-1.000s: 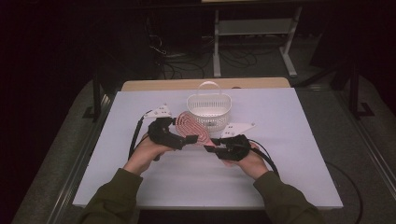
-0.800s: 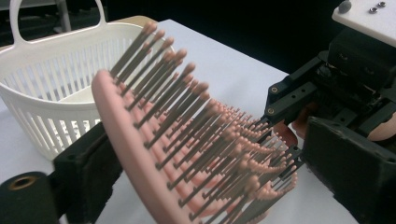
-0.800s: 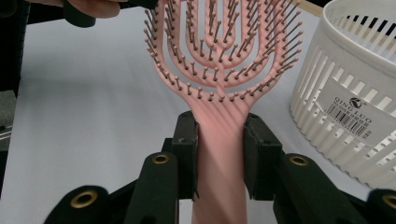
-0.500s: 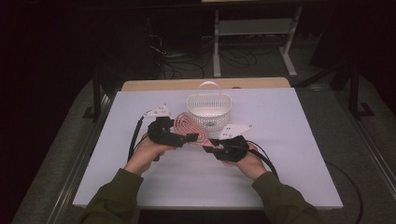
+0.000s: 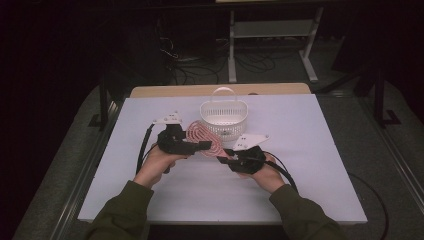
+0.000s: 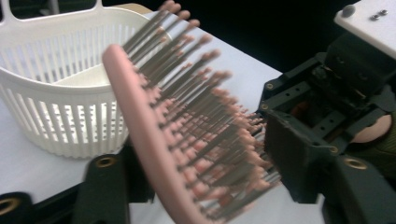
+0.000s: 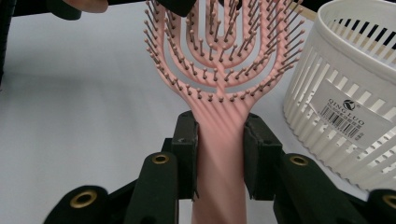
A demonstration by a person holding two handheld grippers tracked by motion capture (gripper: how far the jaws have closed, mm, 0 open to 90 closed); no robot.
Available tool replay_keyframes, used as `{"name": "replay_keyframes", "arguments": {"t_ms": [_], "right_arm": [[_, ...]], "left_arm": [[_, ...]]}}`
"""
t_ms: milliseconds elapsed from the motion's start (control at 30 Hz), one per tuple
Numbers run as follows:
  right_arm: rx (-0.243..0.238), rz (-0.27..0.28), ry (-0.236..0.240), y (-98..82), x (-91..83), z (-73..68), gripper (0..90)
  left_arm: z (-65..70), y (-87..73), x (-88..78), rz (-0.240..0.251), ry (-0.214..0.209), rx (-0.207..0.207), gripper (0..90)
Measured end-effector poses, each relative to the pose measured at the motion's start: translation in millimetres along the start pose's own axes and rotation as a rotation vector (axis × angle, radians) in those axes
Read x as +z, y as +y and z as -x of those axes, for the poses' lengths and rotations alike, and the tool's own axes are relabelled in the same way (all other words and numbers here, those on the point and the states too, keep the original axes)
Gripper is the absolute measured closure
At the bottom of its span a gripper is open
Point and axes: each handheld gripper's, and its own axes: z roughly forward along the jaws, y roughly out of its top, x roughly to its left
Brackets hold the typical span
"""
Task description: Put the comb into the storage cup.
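Reaching in from the left of the high view, the left gripper (image 5: 197, 145) sits low over the white table (image 5: 310, 165), its jaws set around the head of the pink hairbrush (image 5: 204, 139). Those jaws have just been closing, with the brush head between them. In the left gripper view the brush head (image 6: 187, 140) stands on edge between the two black jaws, its bristles pointing toward the right-hand jaw and reaching it, while the back of the head lies close to the left-hand jaw; whether both pads actually press on it cannot be told.

Behind the brush stands the white slotted basket (image 5: 225, 117), upright on the table, with its handle raised and the brush head just in front of its wall.

Further right, the right gripper (image 5: 226, 156) points toward the left one and holds the brush by its handle. In the right gripper view its two pads (image 7: 187, 154) clamp the pink handle (image 7: 219, 154) from both sides, the jaws partly closed around it, and the basket (image 7: 345, 93) sits just beside the bristled head.
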Motion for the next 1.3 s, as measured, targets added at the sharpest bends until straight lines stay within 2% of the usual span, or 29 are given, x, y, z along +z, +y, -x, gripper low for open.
{"name": "replay_keyframes", "arguments": {"t_ms": [267,600,933,1033,1300], "right_arm": [[-0.006,-0.005,-0.001,0.0,0.8,-1.1,68.4],[-0.021,-0.011,-0.005,0.2,2.1,-2.4,68.5],[-0.031,-0.015,-0.001,0.3,3.7,-3.8,68.8],[-0.025,-0.015,-0.004,0.3,3.7,-3.3,69.5],[-0.023,-0.012,0.000,0.6,3.6,-3.4,69.7]], "left_arm": [[-0.8,0.3,-0.6,0.007,-0.024,-0.023,47.5],[-0.1,0.4,-0.3,0.012,-0.058,-0.025,53.9],[0.3,0.5,-1.1,0.026,-0.074,-0.036,59.9],[0.4,0.7,-1.4,0.036,-0.096,-0.044,63.6],[1.0,1.1,-2.1,0.048,-0.099,-0.047,64.0]]}}
